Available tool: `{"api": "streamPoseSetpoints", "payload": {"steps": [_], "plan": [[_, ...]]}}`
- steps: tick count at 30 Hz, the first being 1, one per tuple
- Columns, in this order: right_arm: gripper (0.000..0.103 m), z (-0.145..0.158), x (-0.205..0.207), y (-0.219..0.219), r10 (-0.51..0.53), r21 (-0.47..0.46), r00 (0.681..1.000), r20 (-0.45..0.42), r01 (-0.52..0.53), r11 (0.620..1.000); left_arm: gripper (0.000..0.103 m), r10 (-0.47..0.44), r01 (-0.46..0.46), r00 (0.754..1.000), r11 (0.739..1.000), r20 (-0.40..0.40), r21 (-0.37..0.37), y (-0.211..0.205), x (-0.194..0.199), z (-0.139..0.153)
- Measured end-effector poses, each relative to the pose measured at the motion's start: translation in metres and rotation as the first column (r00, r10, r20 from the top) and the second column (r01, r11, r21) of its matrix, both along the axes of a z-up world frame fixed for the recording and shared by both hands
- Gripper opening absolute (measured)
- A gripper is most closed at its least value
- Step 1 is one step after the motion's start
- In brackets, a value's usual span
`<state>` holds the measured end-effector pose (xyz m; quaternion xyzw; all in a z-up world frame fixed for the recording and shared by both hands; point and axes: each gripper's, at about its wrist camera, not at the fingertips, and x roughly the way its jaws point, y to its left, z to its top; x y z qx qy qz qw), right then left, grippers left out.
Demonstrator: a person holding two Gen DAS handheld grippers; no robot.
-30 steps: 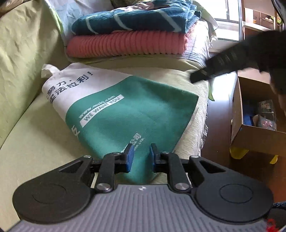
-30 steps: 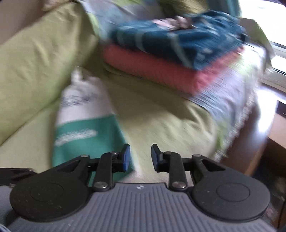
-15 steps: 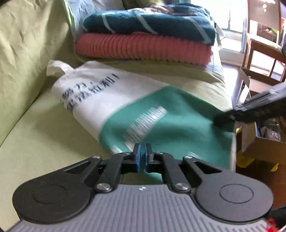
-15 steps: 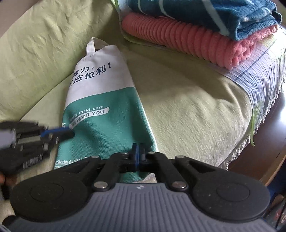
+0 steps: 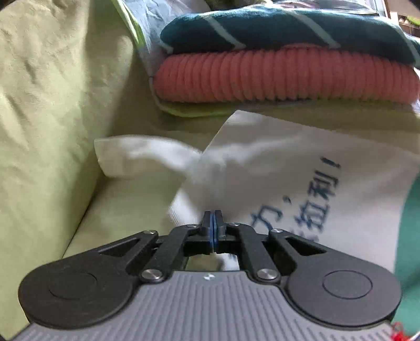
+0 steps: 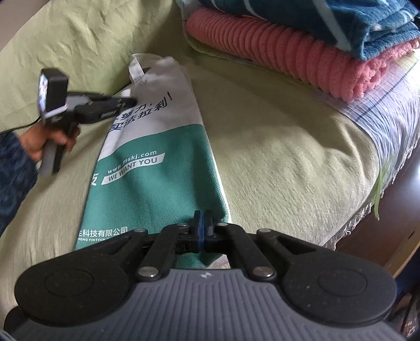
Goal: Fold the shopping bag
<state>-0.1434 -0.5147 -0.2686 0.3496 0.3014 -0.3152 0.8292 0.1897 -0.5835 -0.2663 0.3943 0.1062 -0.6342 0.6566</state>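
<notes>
The bag point(image 6: 155, 168), a long flat strip of woven cloth, lies on a sofa point(image 6: 283, 162) covered in pale green, nubbly fabric. In the right wrist view its long axis runs from 6 o'clock up to 11 o'clock: green half near the camera, white half far, with a white loop handle point(image 6: 136, 69) at the far end pointing toward the sofa back. Dark blue characters cross the white part; a white banner with lettering crosses the green part.

The right gripper point(image 6: 201, 228) has its blue-padded fingers pressed together at the bag's near green end, at its right corner; whether cloth lies between the pads cannot be told.

The left gripper point(image 5: 213, 225), black with blue pads, is likewise closed to a slit, at the white end of the bag point(image 5: 302, 183). White cloth rises in a blurred peak just beyond the tips, with the handle point(image 5: 136, 157) trailing toward 10 o'clock; a grasp on the cloth cannot be confirmed. In the right wrist view this gripper point(image 6: 131, 101) sits at 10 o'clock, held by a hand point(image 6: 46, 140) in a dark blue knit sleeve point(image 6: 14, 170).

At 1 o'clock, folded blankets are stacked: a ribbed pink one point(image 6: 288, 47) under a teal striped one point(image 6: 354, 23)
</notes>
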Motion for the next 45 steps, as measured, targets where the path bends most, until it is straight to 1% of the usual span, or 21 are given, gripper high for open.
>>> {"api": "streamPoseSetpoints", "payload": {"steps": [2,3,4,6,7,9,10,12,15,17,20,22,25,28,31,32,34,35,37,42,45], "plan": [[0.0,0.001,0.001,-0.002,0.007,0.008,1.0,-0.002,-0.007,1.0,0.004,-0.003,0.003,0.999,1.0,0.049,0.0,0.001,-0.007,0.002],[0.0,0.001,0.0,-0.003,0.01,0.013,1.0,-0.001,-0.01,1.0,0.001,0.001,-0.001,0.999,1.0,0.054,-0.001,0.003,-0.013,0.006],[0.0,0.001,-0.001,-0.004,0.012,0.018,1.0,0.004,-0.012,1.0,0.001,-0.024,0.024,1.0,1.0,0.019,-0.001,0.008,-0.02,0.013],[0.0,-0.001,-0.002,-0.006,0.013,0.032,1.0,0.018,-0.014,0.999,0.004,-0.122,0.122,0.989,0.992,-0.085,-0.004,0.016,-0.034,0.024],[0.0,-0.001,-0.004,-0.007,0.012,0.041,1.0,0.025,-0.013,0.999,0.004,-0.181,0.183,0.977,0.983,-0.11,0.011,0.018,-0.046,0.025],[0.0,-0.002,-0.006,-0.009,0.011,0.053,0.999,0.031,-0.012,0.998,0.007,-0.271,0.278,0.958,0.958,-0.097,0.071,0.014,-0.067,0.016],[0.0,-0.002,-0.007,-0.01,0.011,0.058,0.999,0.033,-0.012,0.998,0.006,-0.279,0.285,0.957,0.955,-0.076,0.084,0.006,-0.071,0.01],[0.0,-0.002,-0.007,-0.009,0.012,0.06,0.999,0.033,-0.014,0.998,0.006,-0.25,0.253,0.967,0.965,-0.048,0.071,-0.012,-0.072,0.007],[0.0,-0.002,-0.005,-0.009,0.012,0.058,0.999,0.03,-0.014,0.998,0.006,-0.131,0.129,0.991,0.99,0.027,0.059,-0.053,-0.062,0.0],[0.0,-0.001,-0.004,-0.008,0.017,0.052,1.0,0.024,-0.019,0.998,0.004,-0.103,0.103,0.995,0.992,-0.001,0.07,-0.075,-0.054,-0.001],[0.0,0.0,-0.001,-0.01,0.02,0.052,1.0,0.025,-0.021,0.998,0.006,-0.069,0.071,0.997,0.996,-0.036,0.056,-0.084,-0.052,0.006],[0.0,-0.001,-0.002,-0.009,0.021,0.05,0.999,0.028,-0.022,0.998,0.006,-0.025,0.027,0.998,0.999,-0.065,0.03,-0.075,-0.051,0.01],[0.0,-0.002,-0.005,-0.009,0.015,0.054,0.999,0.04,-0.017,0.998,0.006,-0.024,0.03,0.987,0.999,-0.159,0.035,-0.044,-0.057,0.015],[0.0,-0.004,-0.008,-0.01,0.008,0.059,0.999,0.054,-0.011,0.998,0.004,-0.027,0.041,0.973,0.998,-0.229,0.055,-0.006,-0.085,0.015],[0.0,-0.006,-0.011,-0.013,-0.004,0.077,0.997,0.077,-0.002,0.997,0.003,-0.036,0.045,0.971,0.998,-0.237,0.032,0.039,-0.116,0.014],[0.0,-0.007,-0.013,-0.014,-0.01,0.087,0.996,0.089,0.002,0.996,0.003,-0.019,0.029,0.964,0.999,-0.266,0.034,0.053,-0.123,0.016],[0.0,-0.01,-0.016,-0.016,-0.021,0.107,0.994,0.108,0.009,0.994,0.003,0.032,-0.011,0.934,0.998,-0.356,0.061,0.082,-0.135,0.018],[0.0,-0.01,-0.016,-0.017,-0.025,0.113,0.994,0.11,0.012,0.993,0.003,0.05,-0.023,0.926,0.997,-0.375,0.075,0.097,-0.143,0.019],[0.0,-0.009,-0.015,-0.016,-0.015,0.101,0.995,0.102,0.005,0.995,0.004,0.066,-0.031,0.929,0.995,-0.364,0.1,0.126,-0.162,0.022],[0.0,-0.006,-0.009,-0.011,0.033,0.02,0.998,0.056,-0.034,0.999,0.004,0.107,-0.05,0.934,0.984,-0.34,0.172,0.171,-0.202,0.022],[0.0,-0.003,-0.013,-0.006,0.024,0.032,0.999,0.038,-0.025,0.999,0.004,0.144,-0.089,0.947,0.977,-0.287,0.194,0.181,-0.216,0.026]]}}
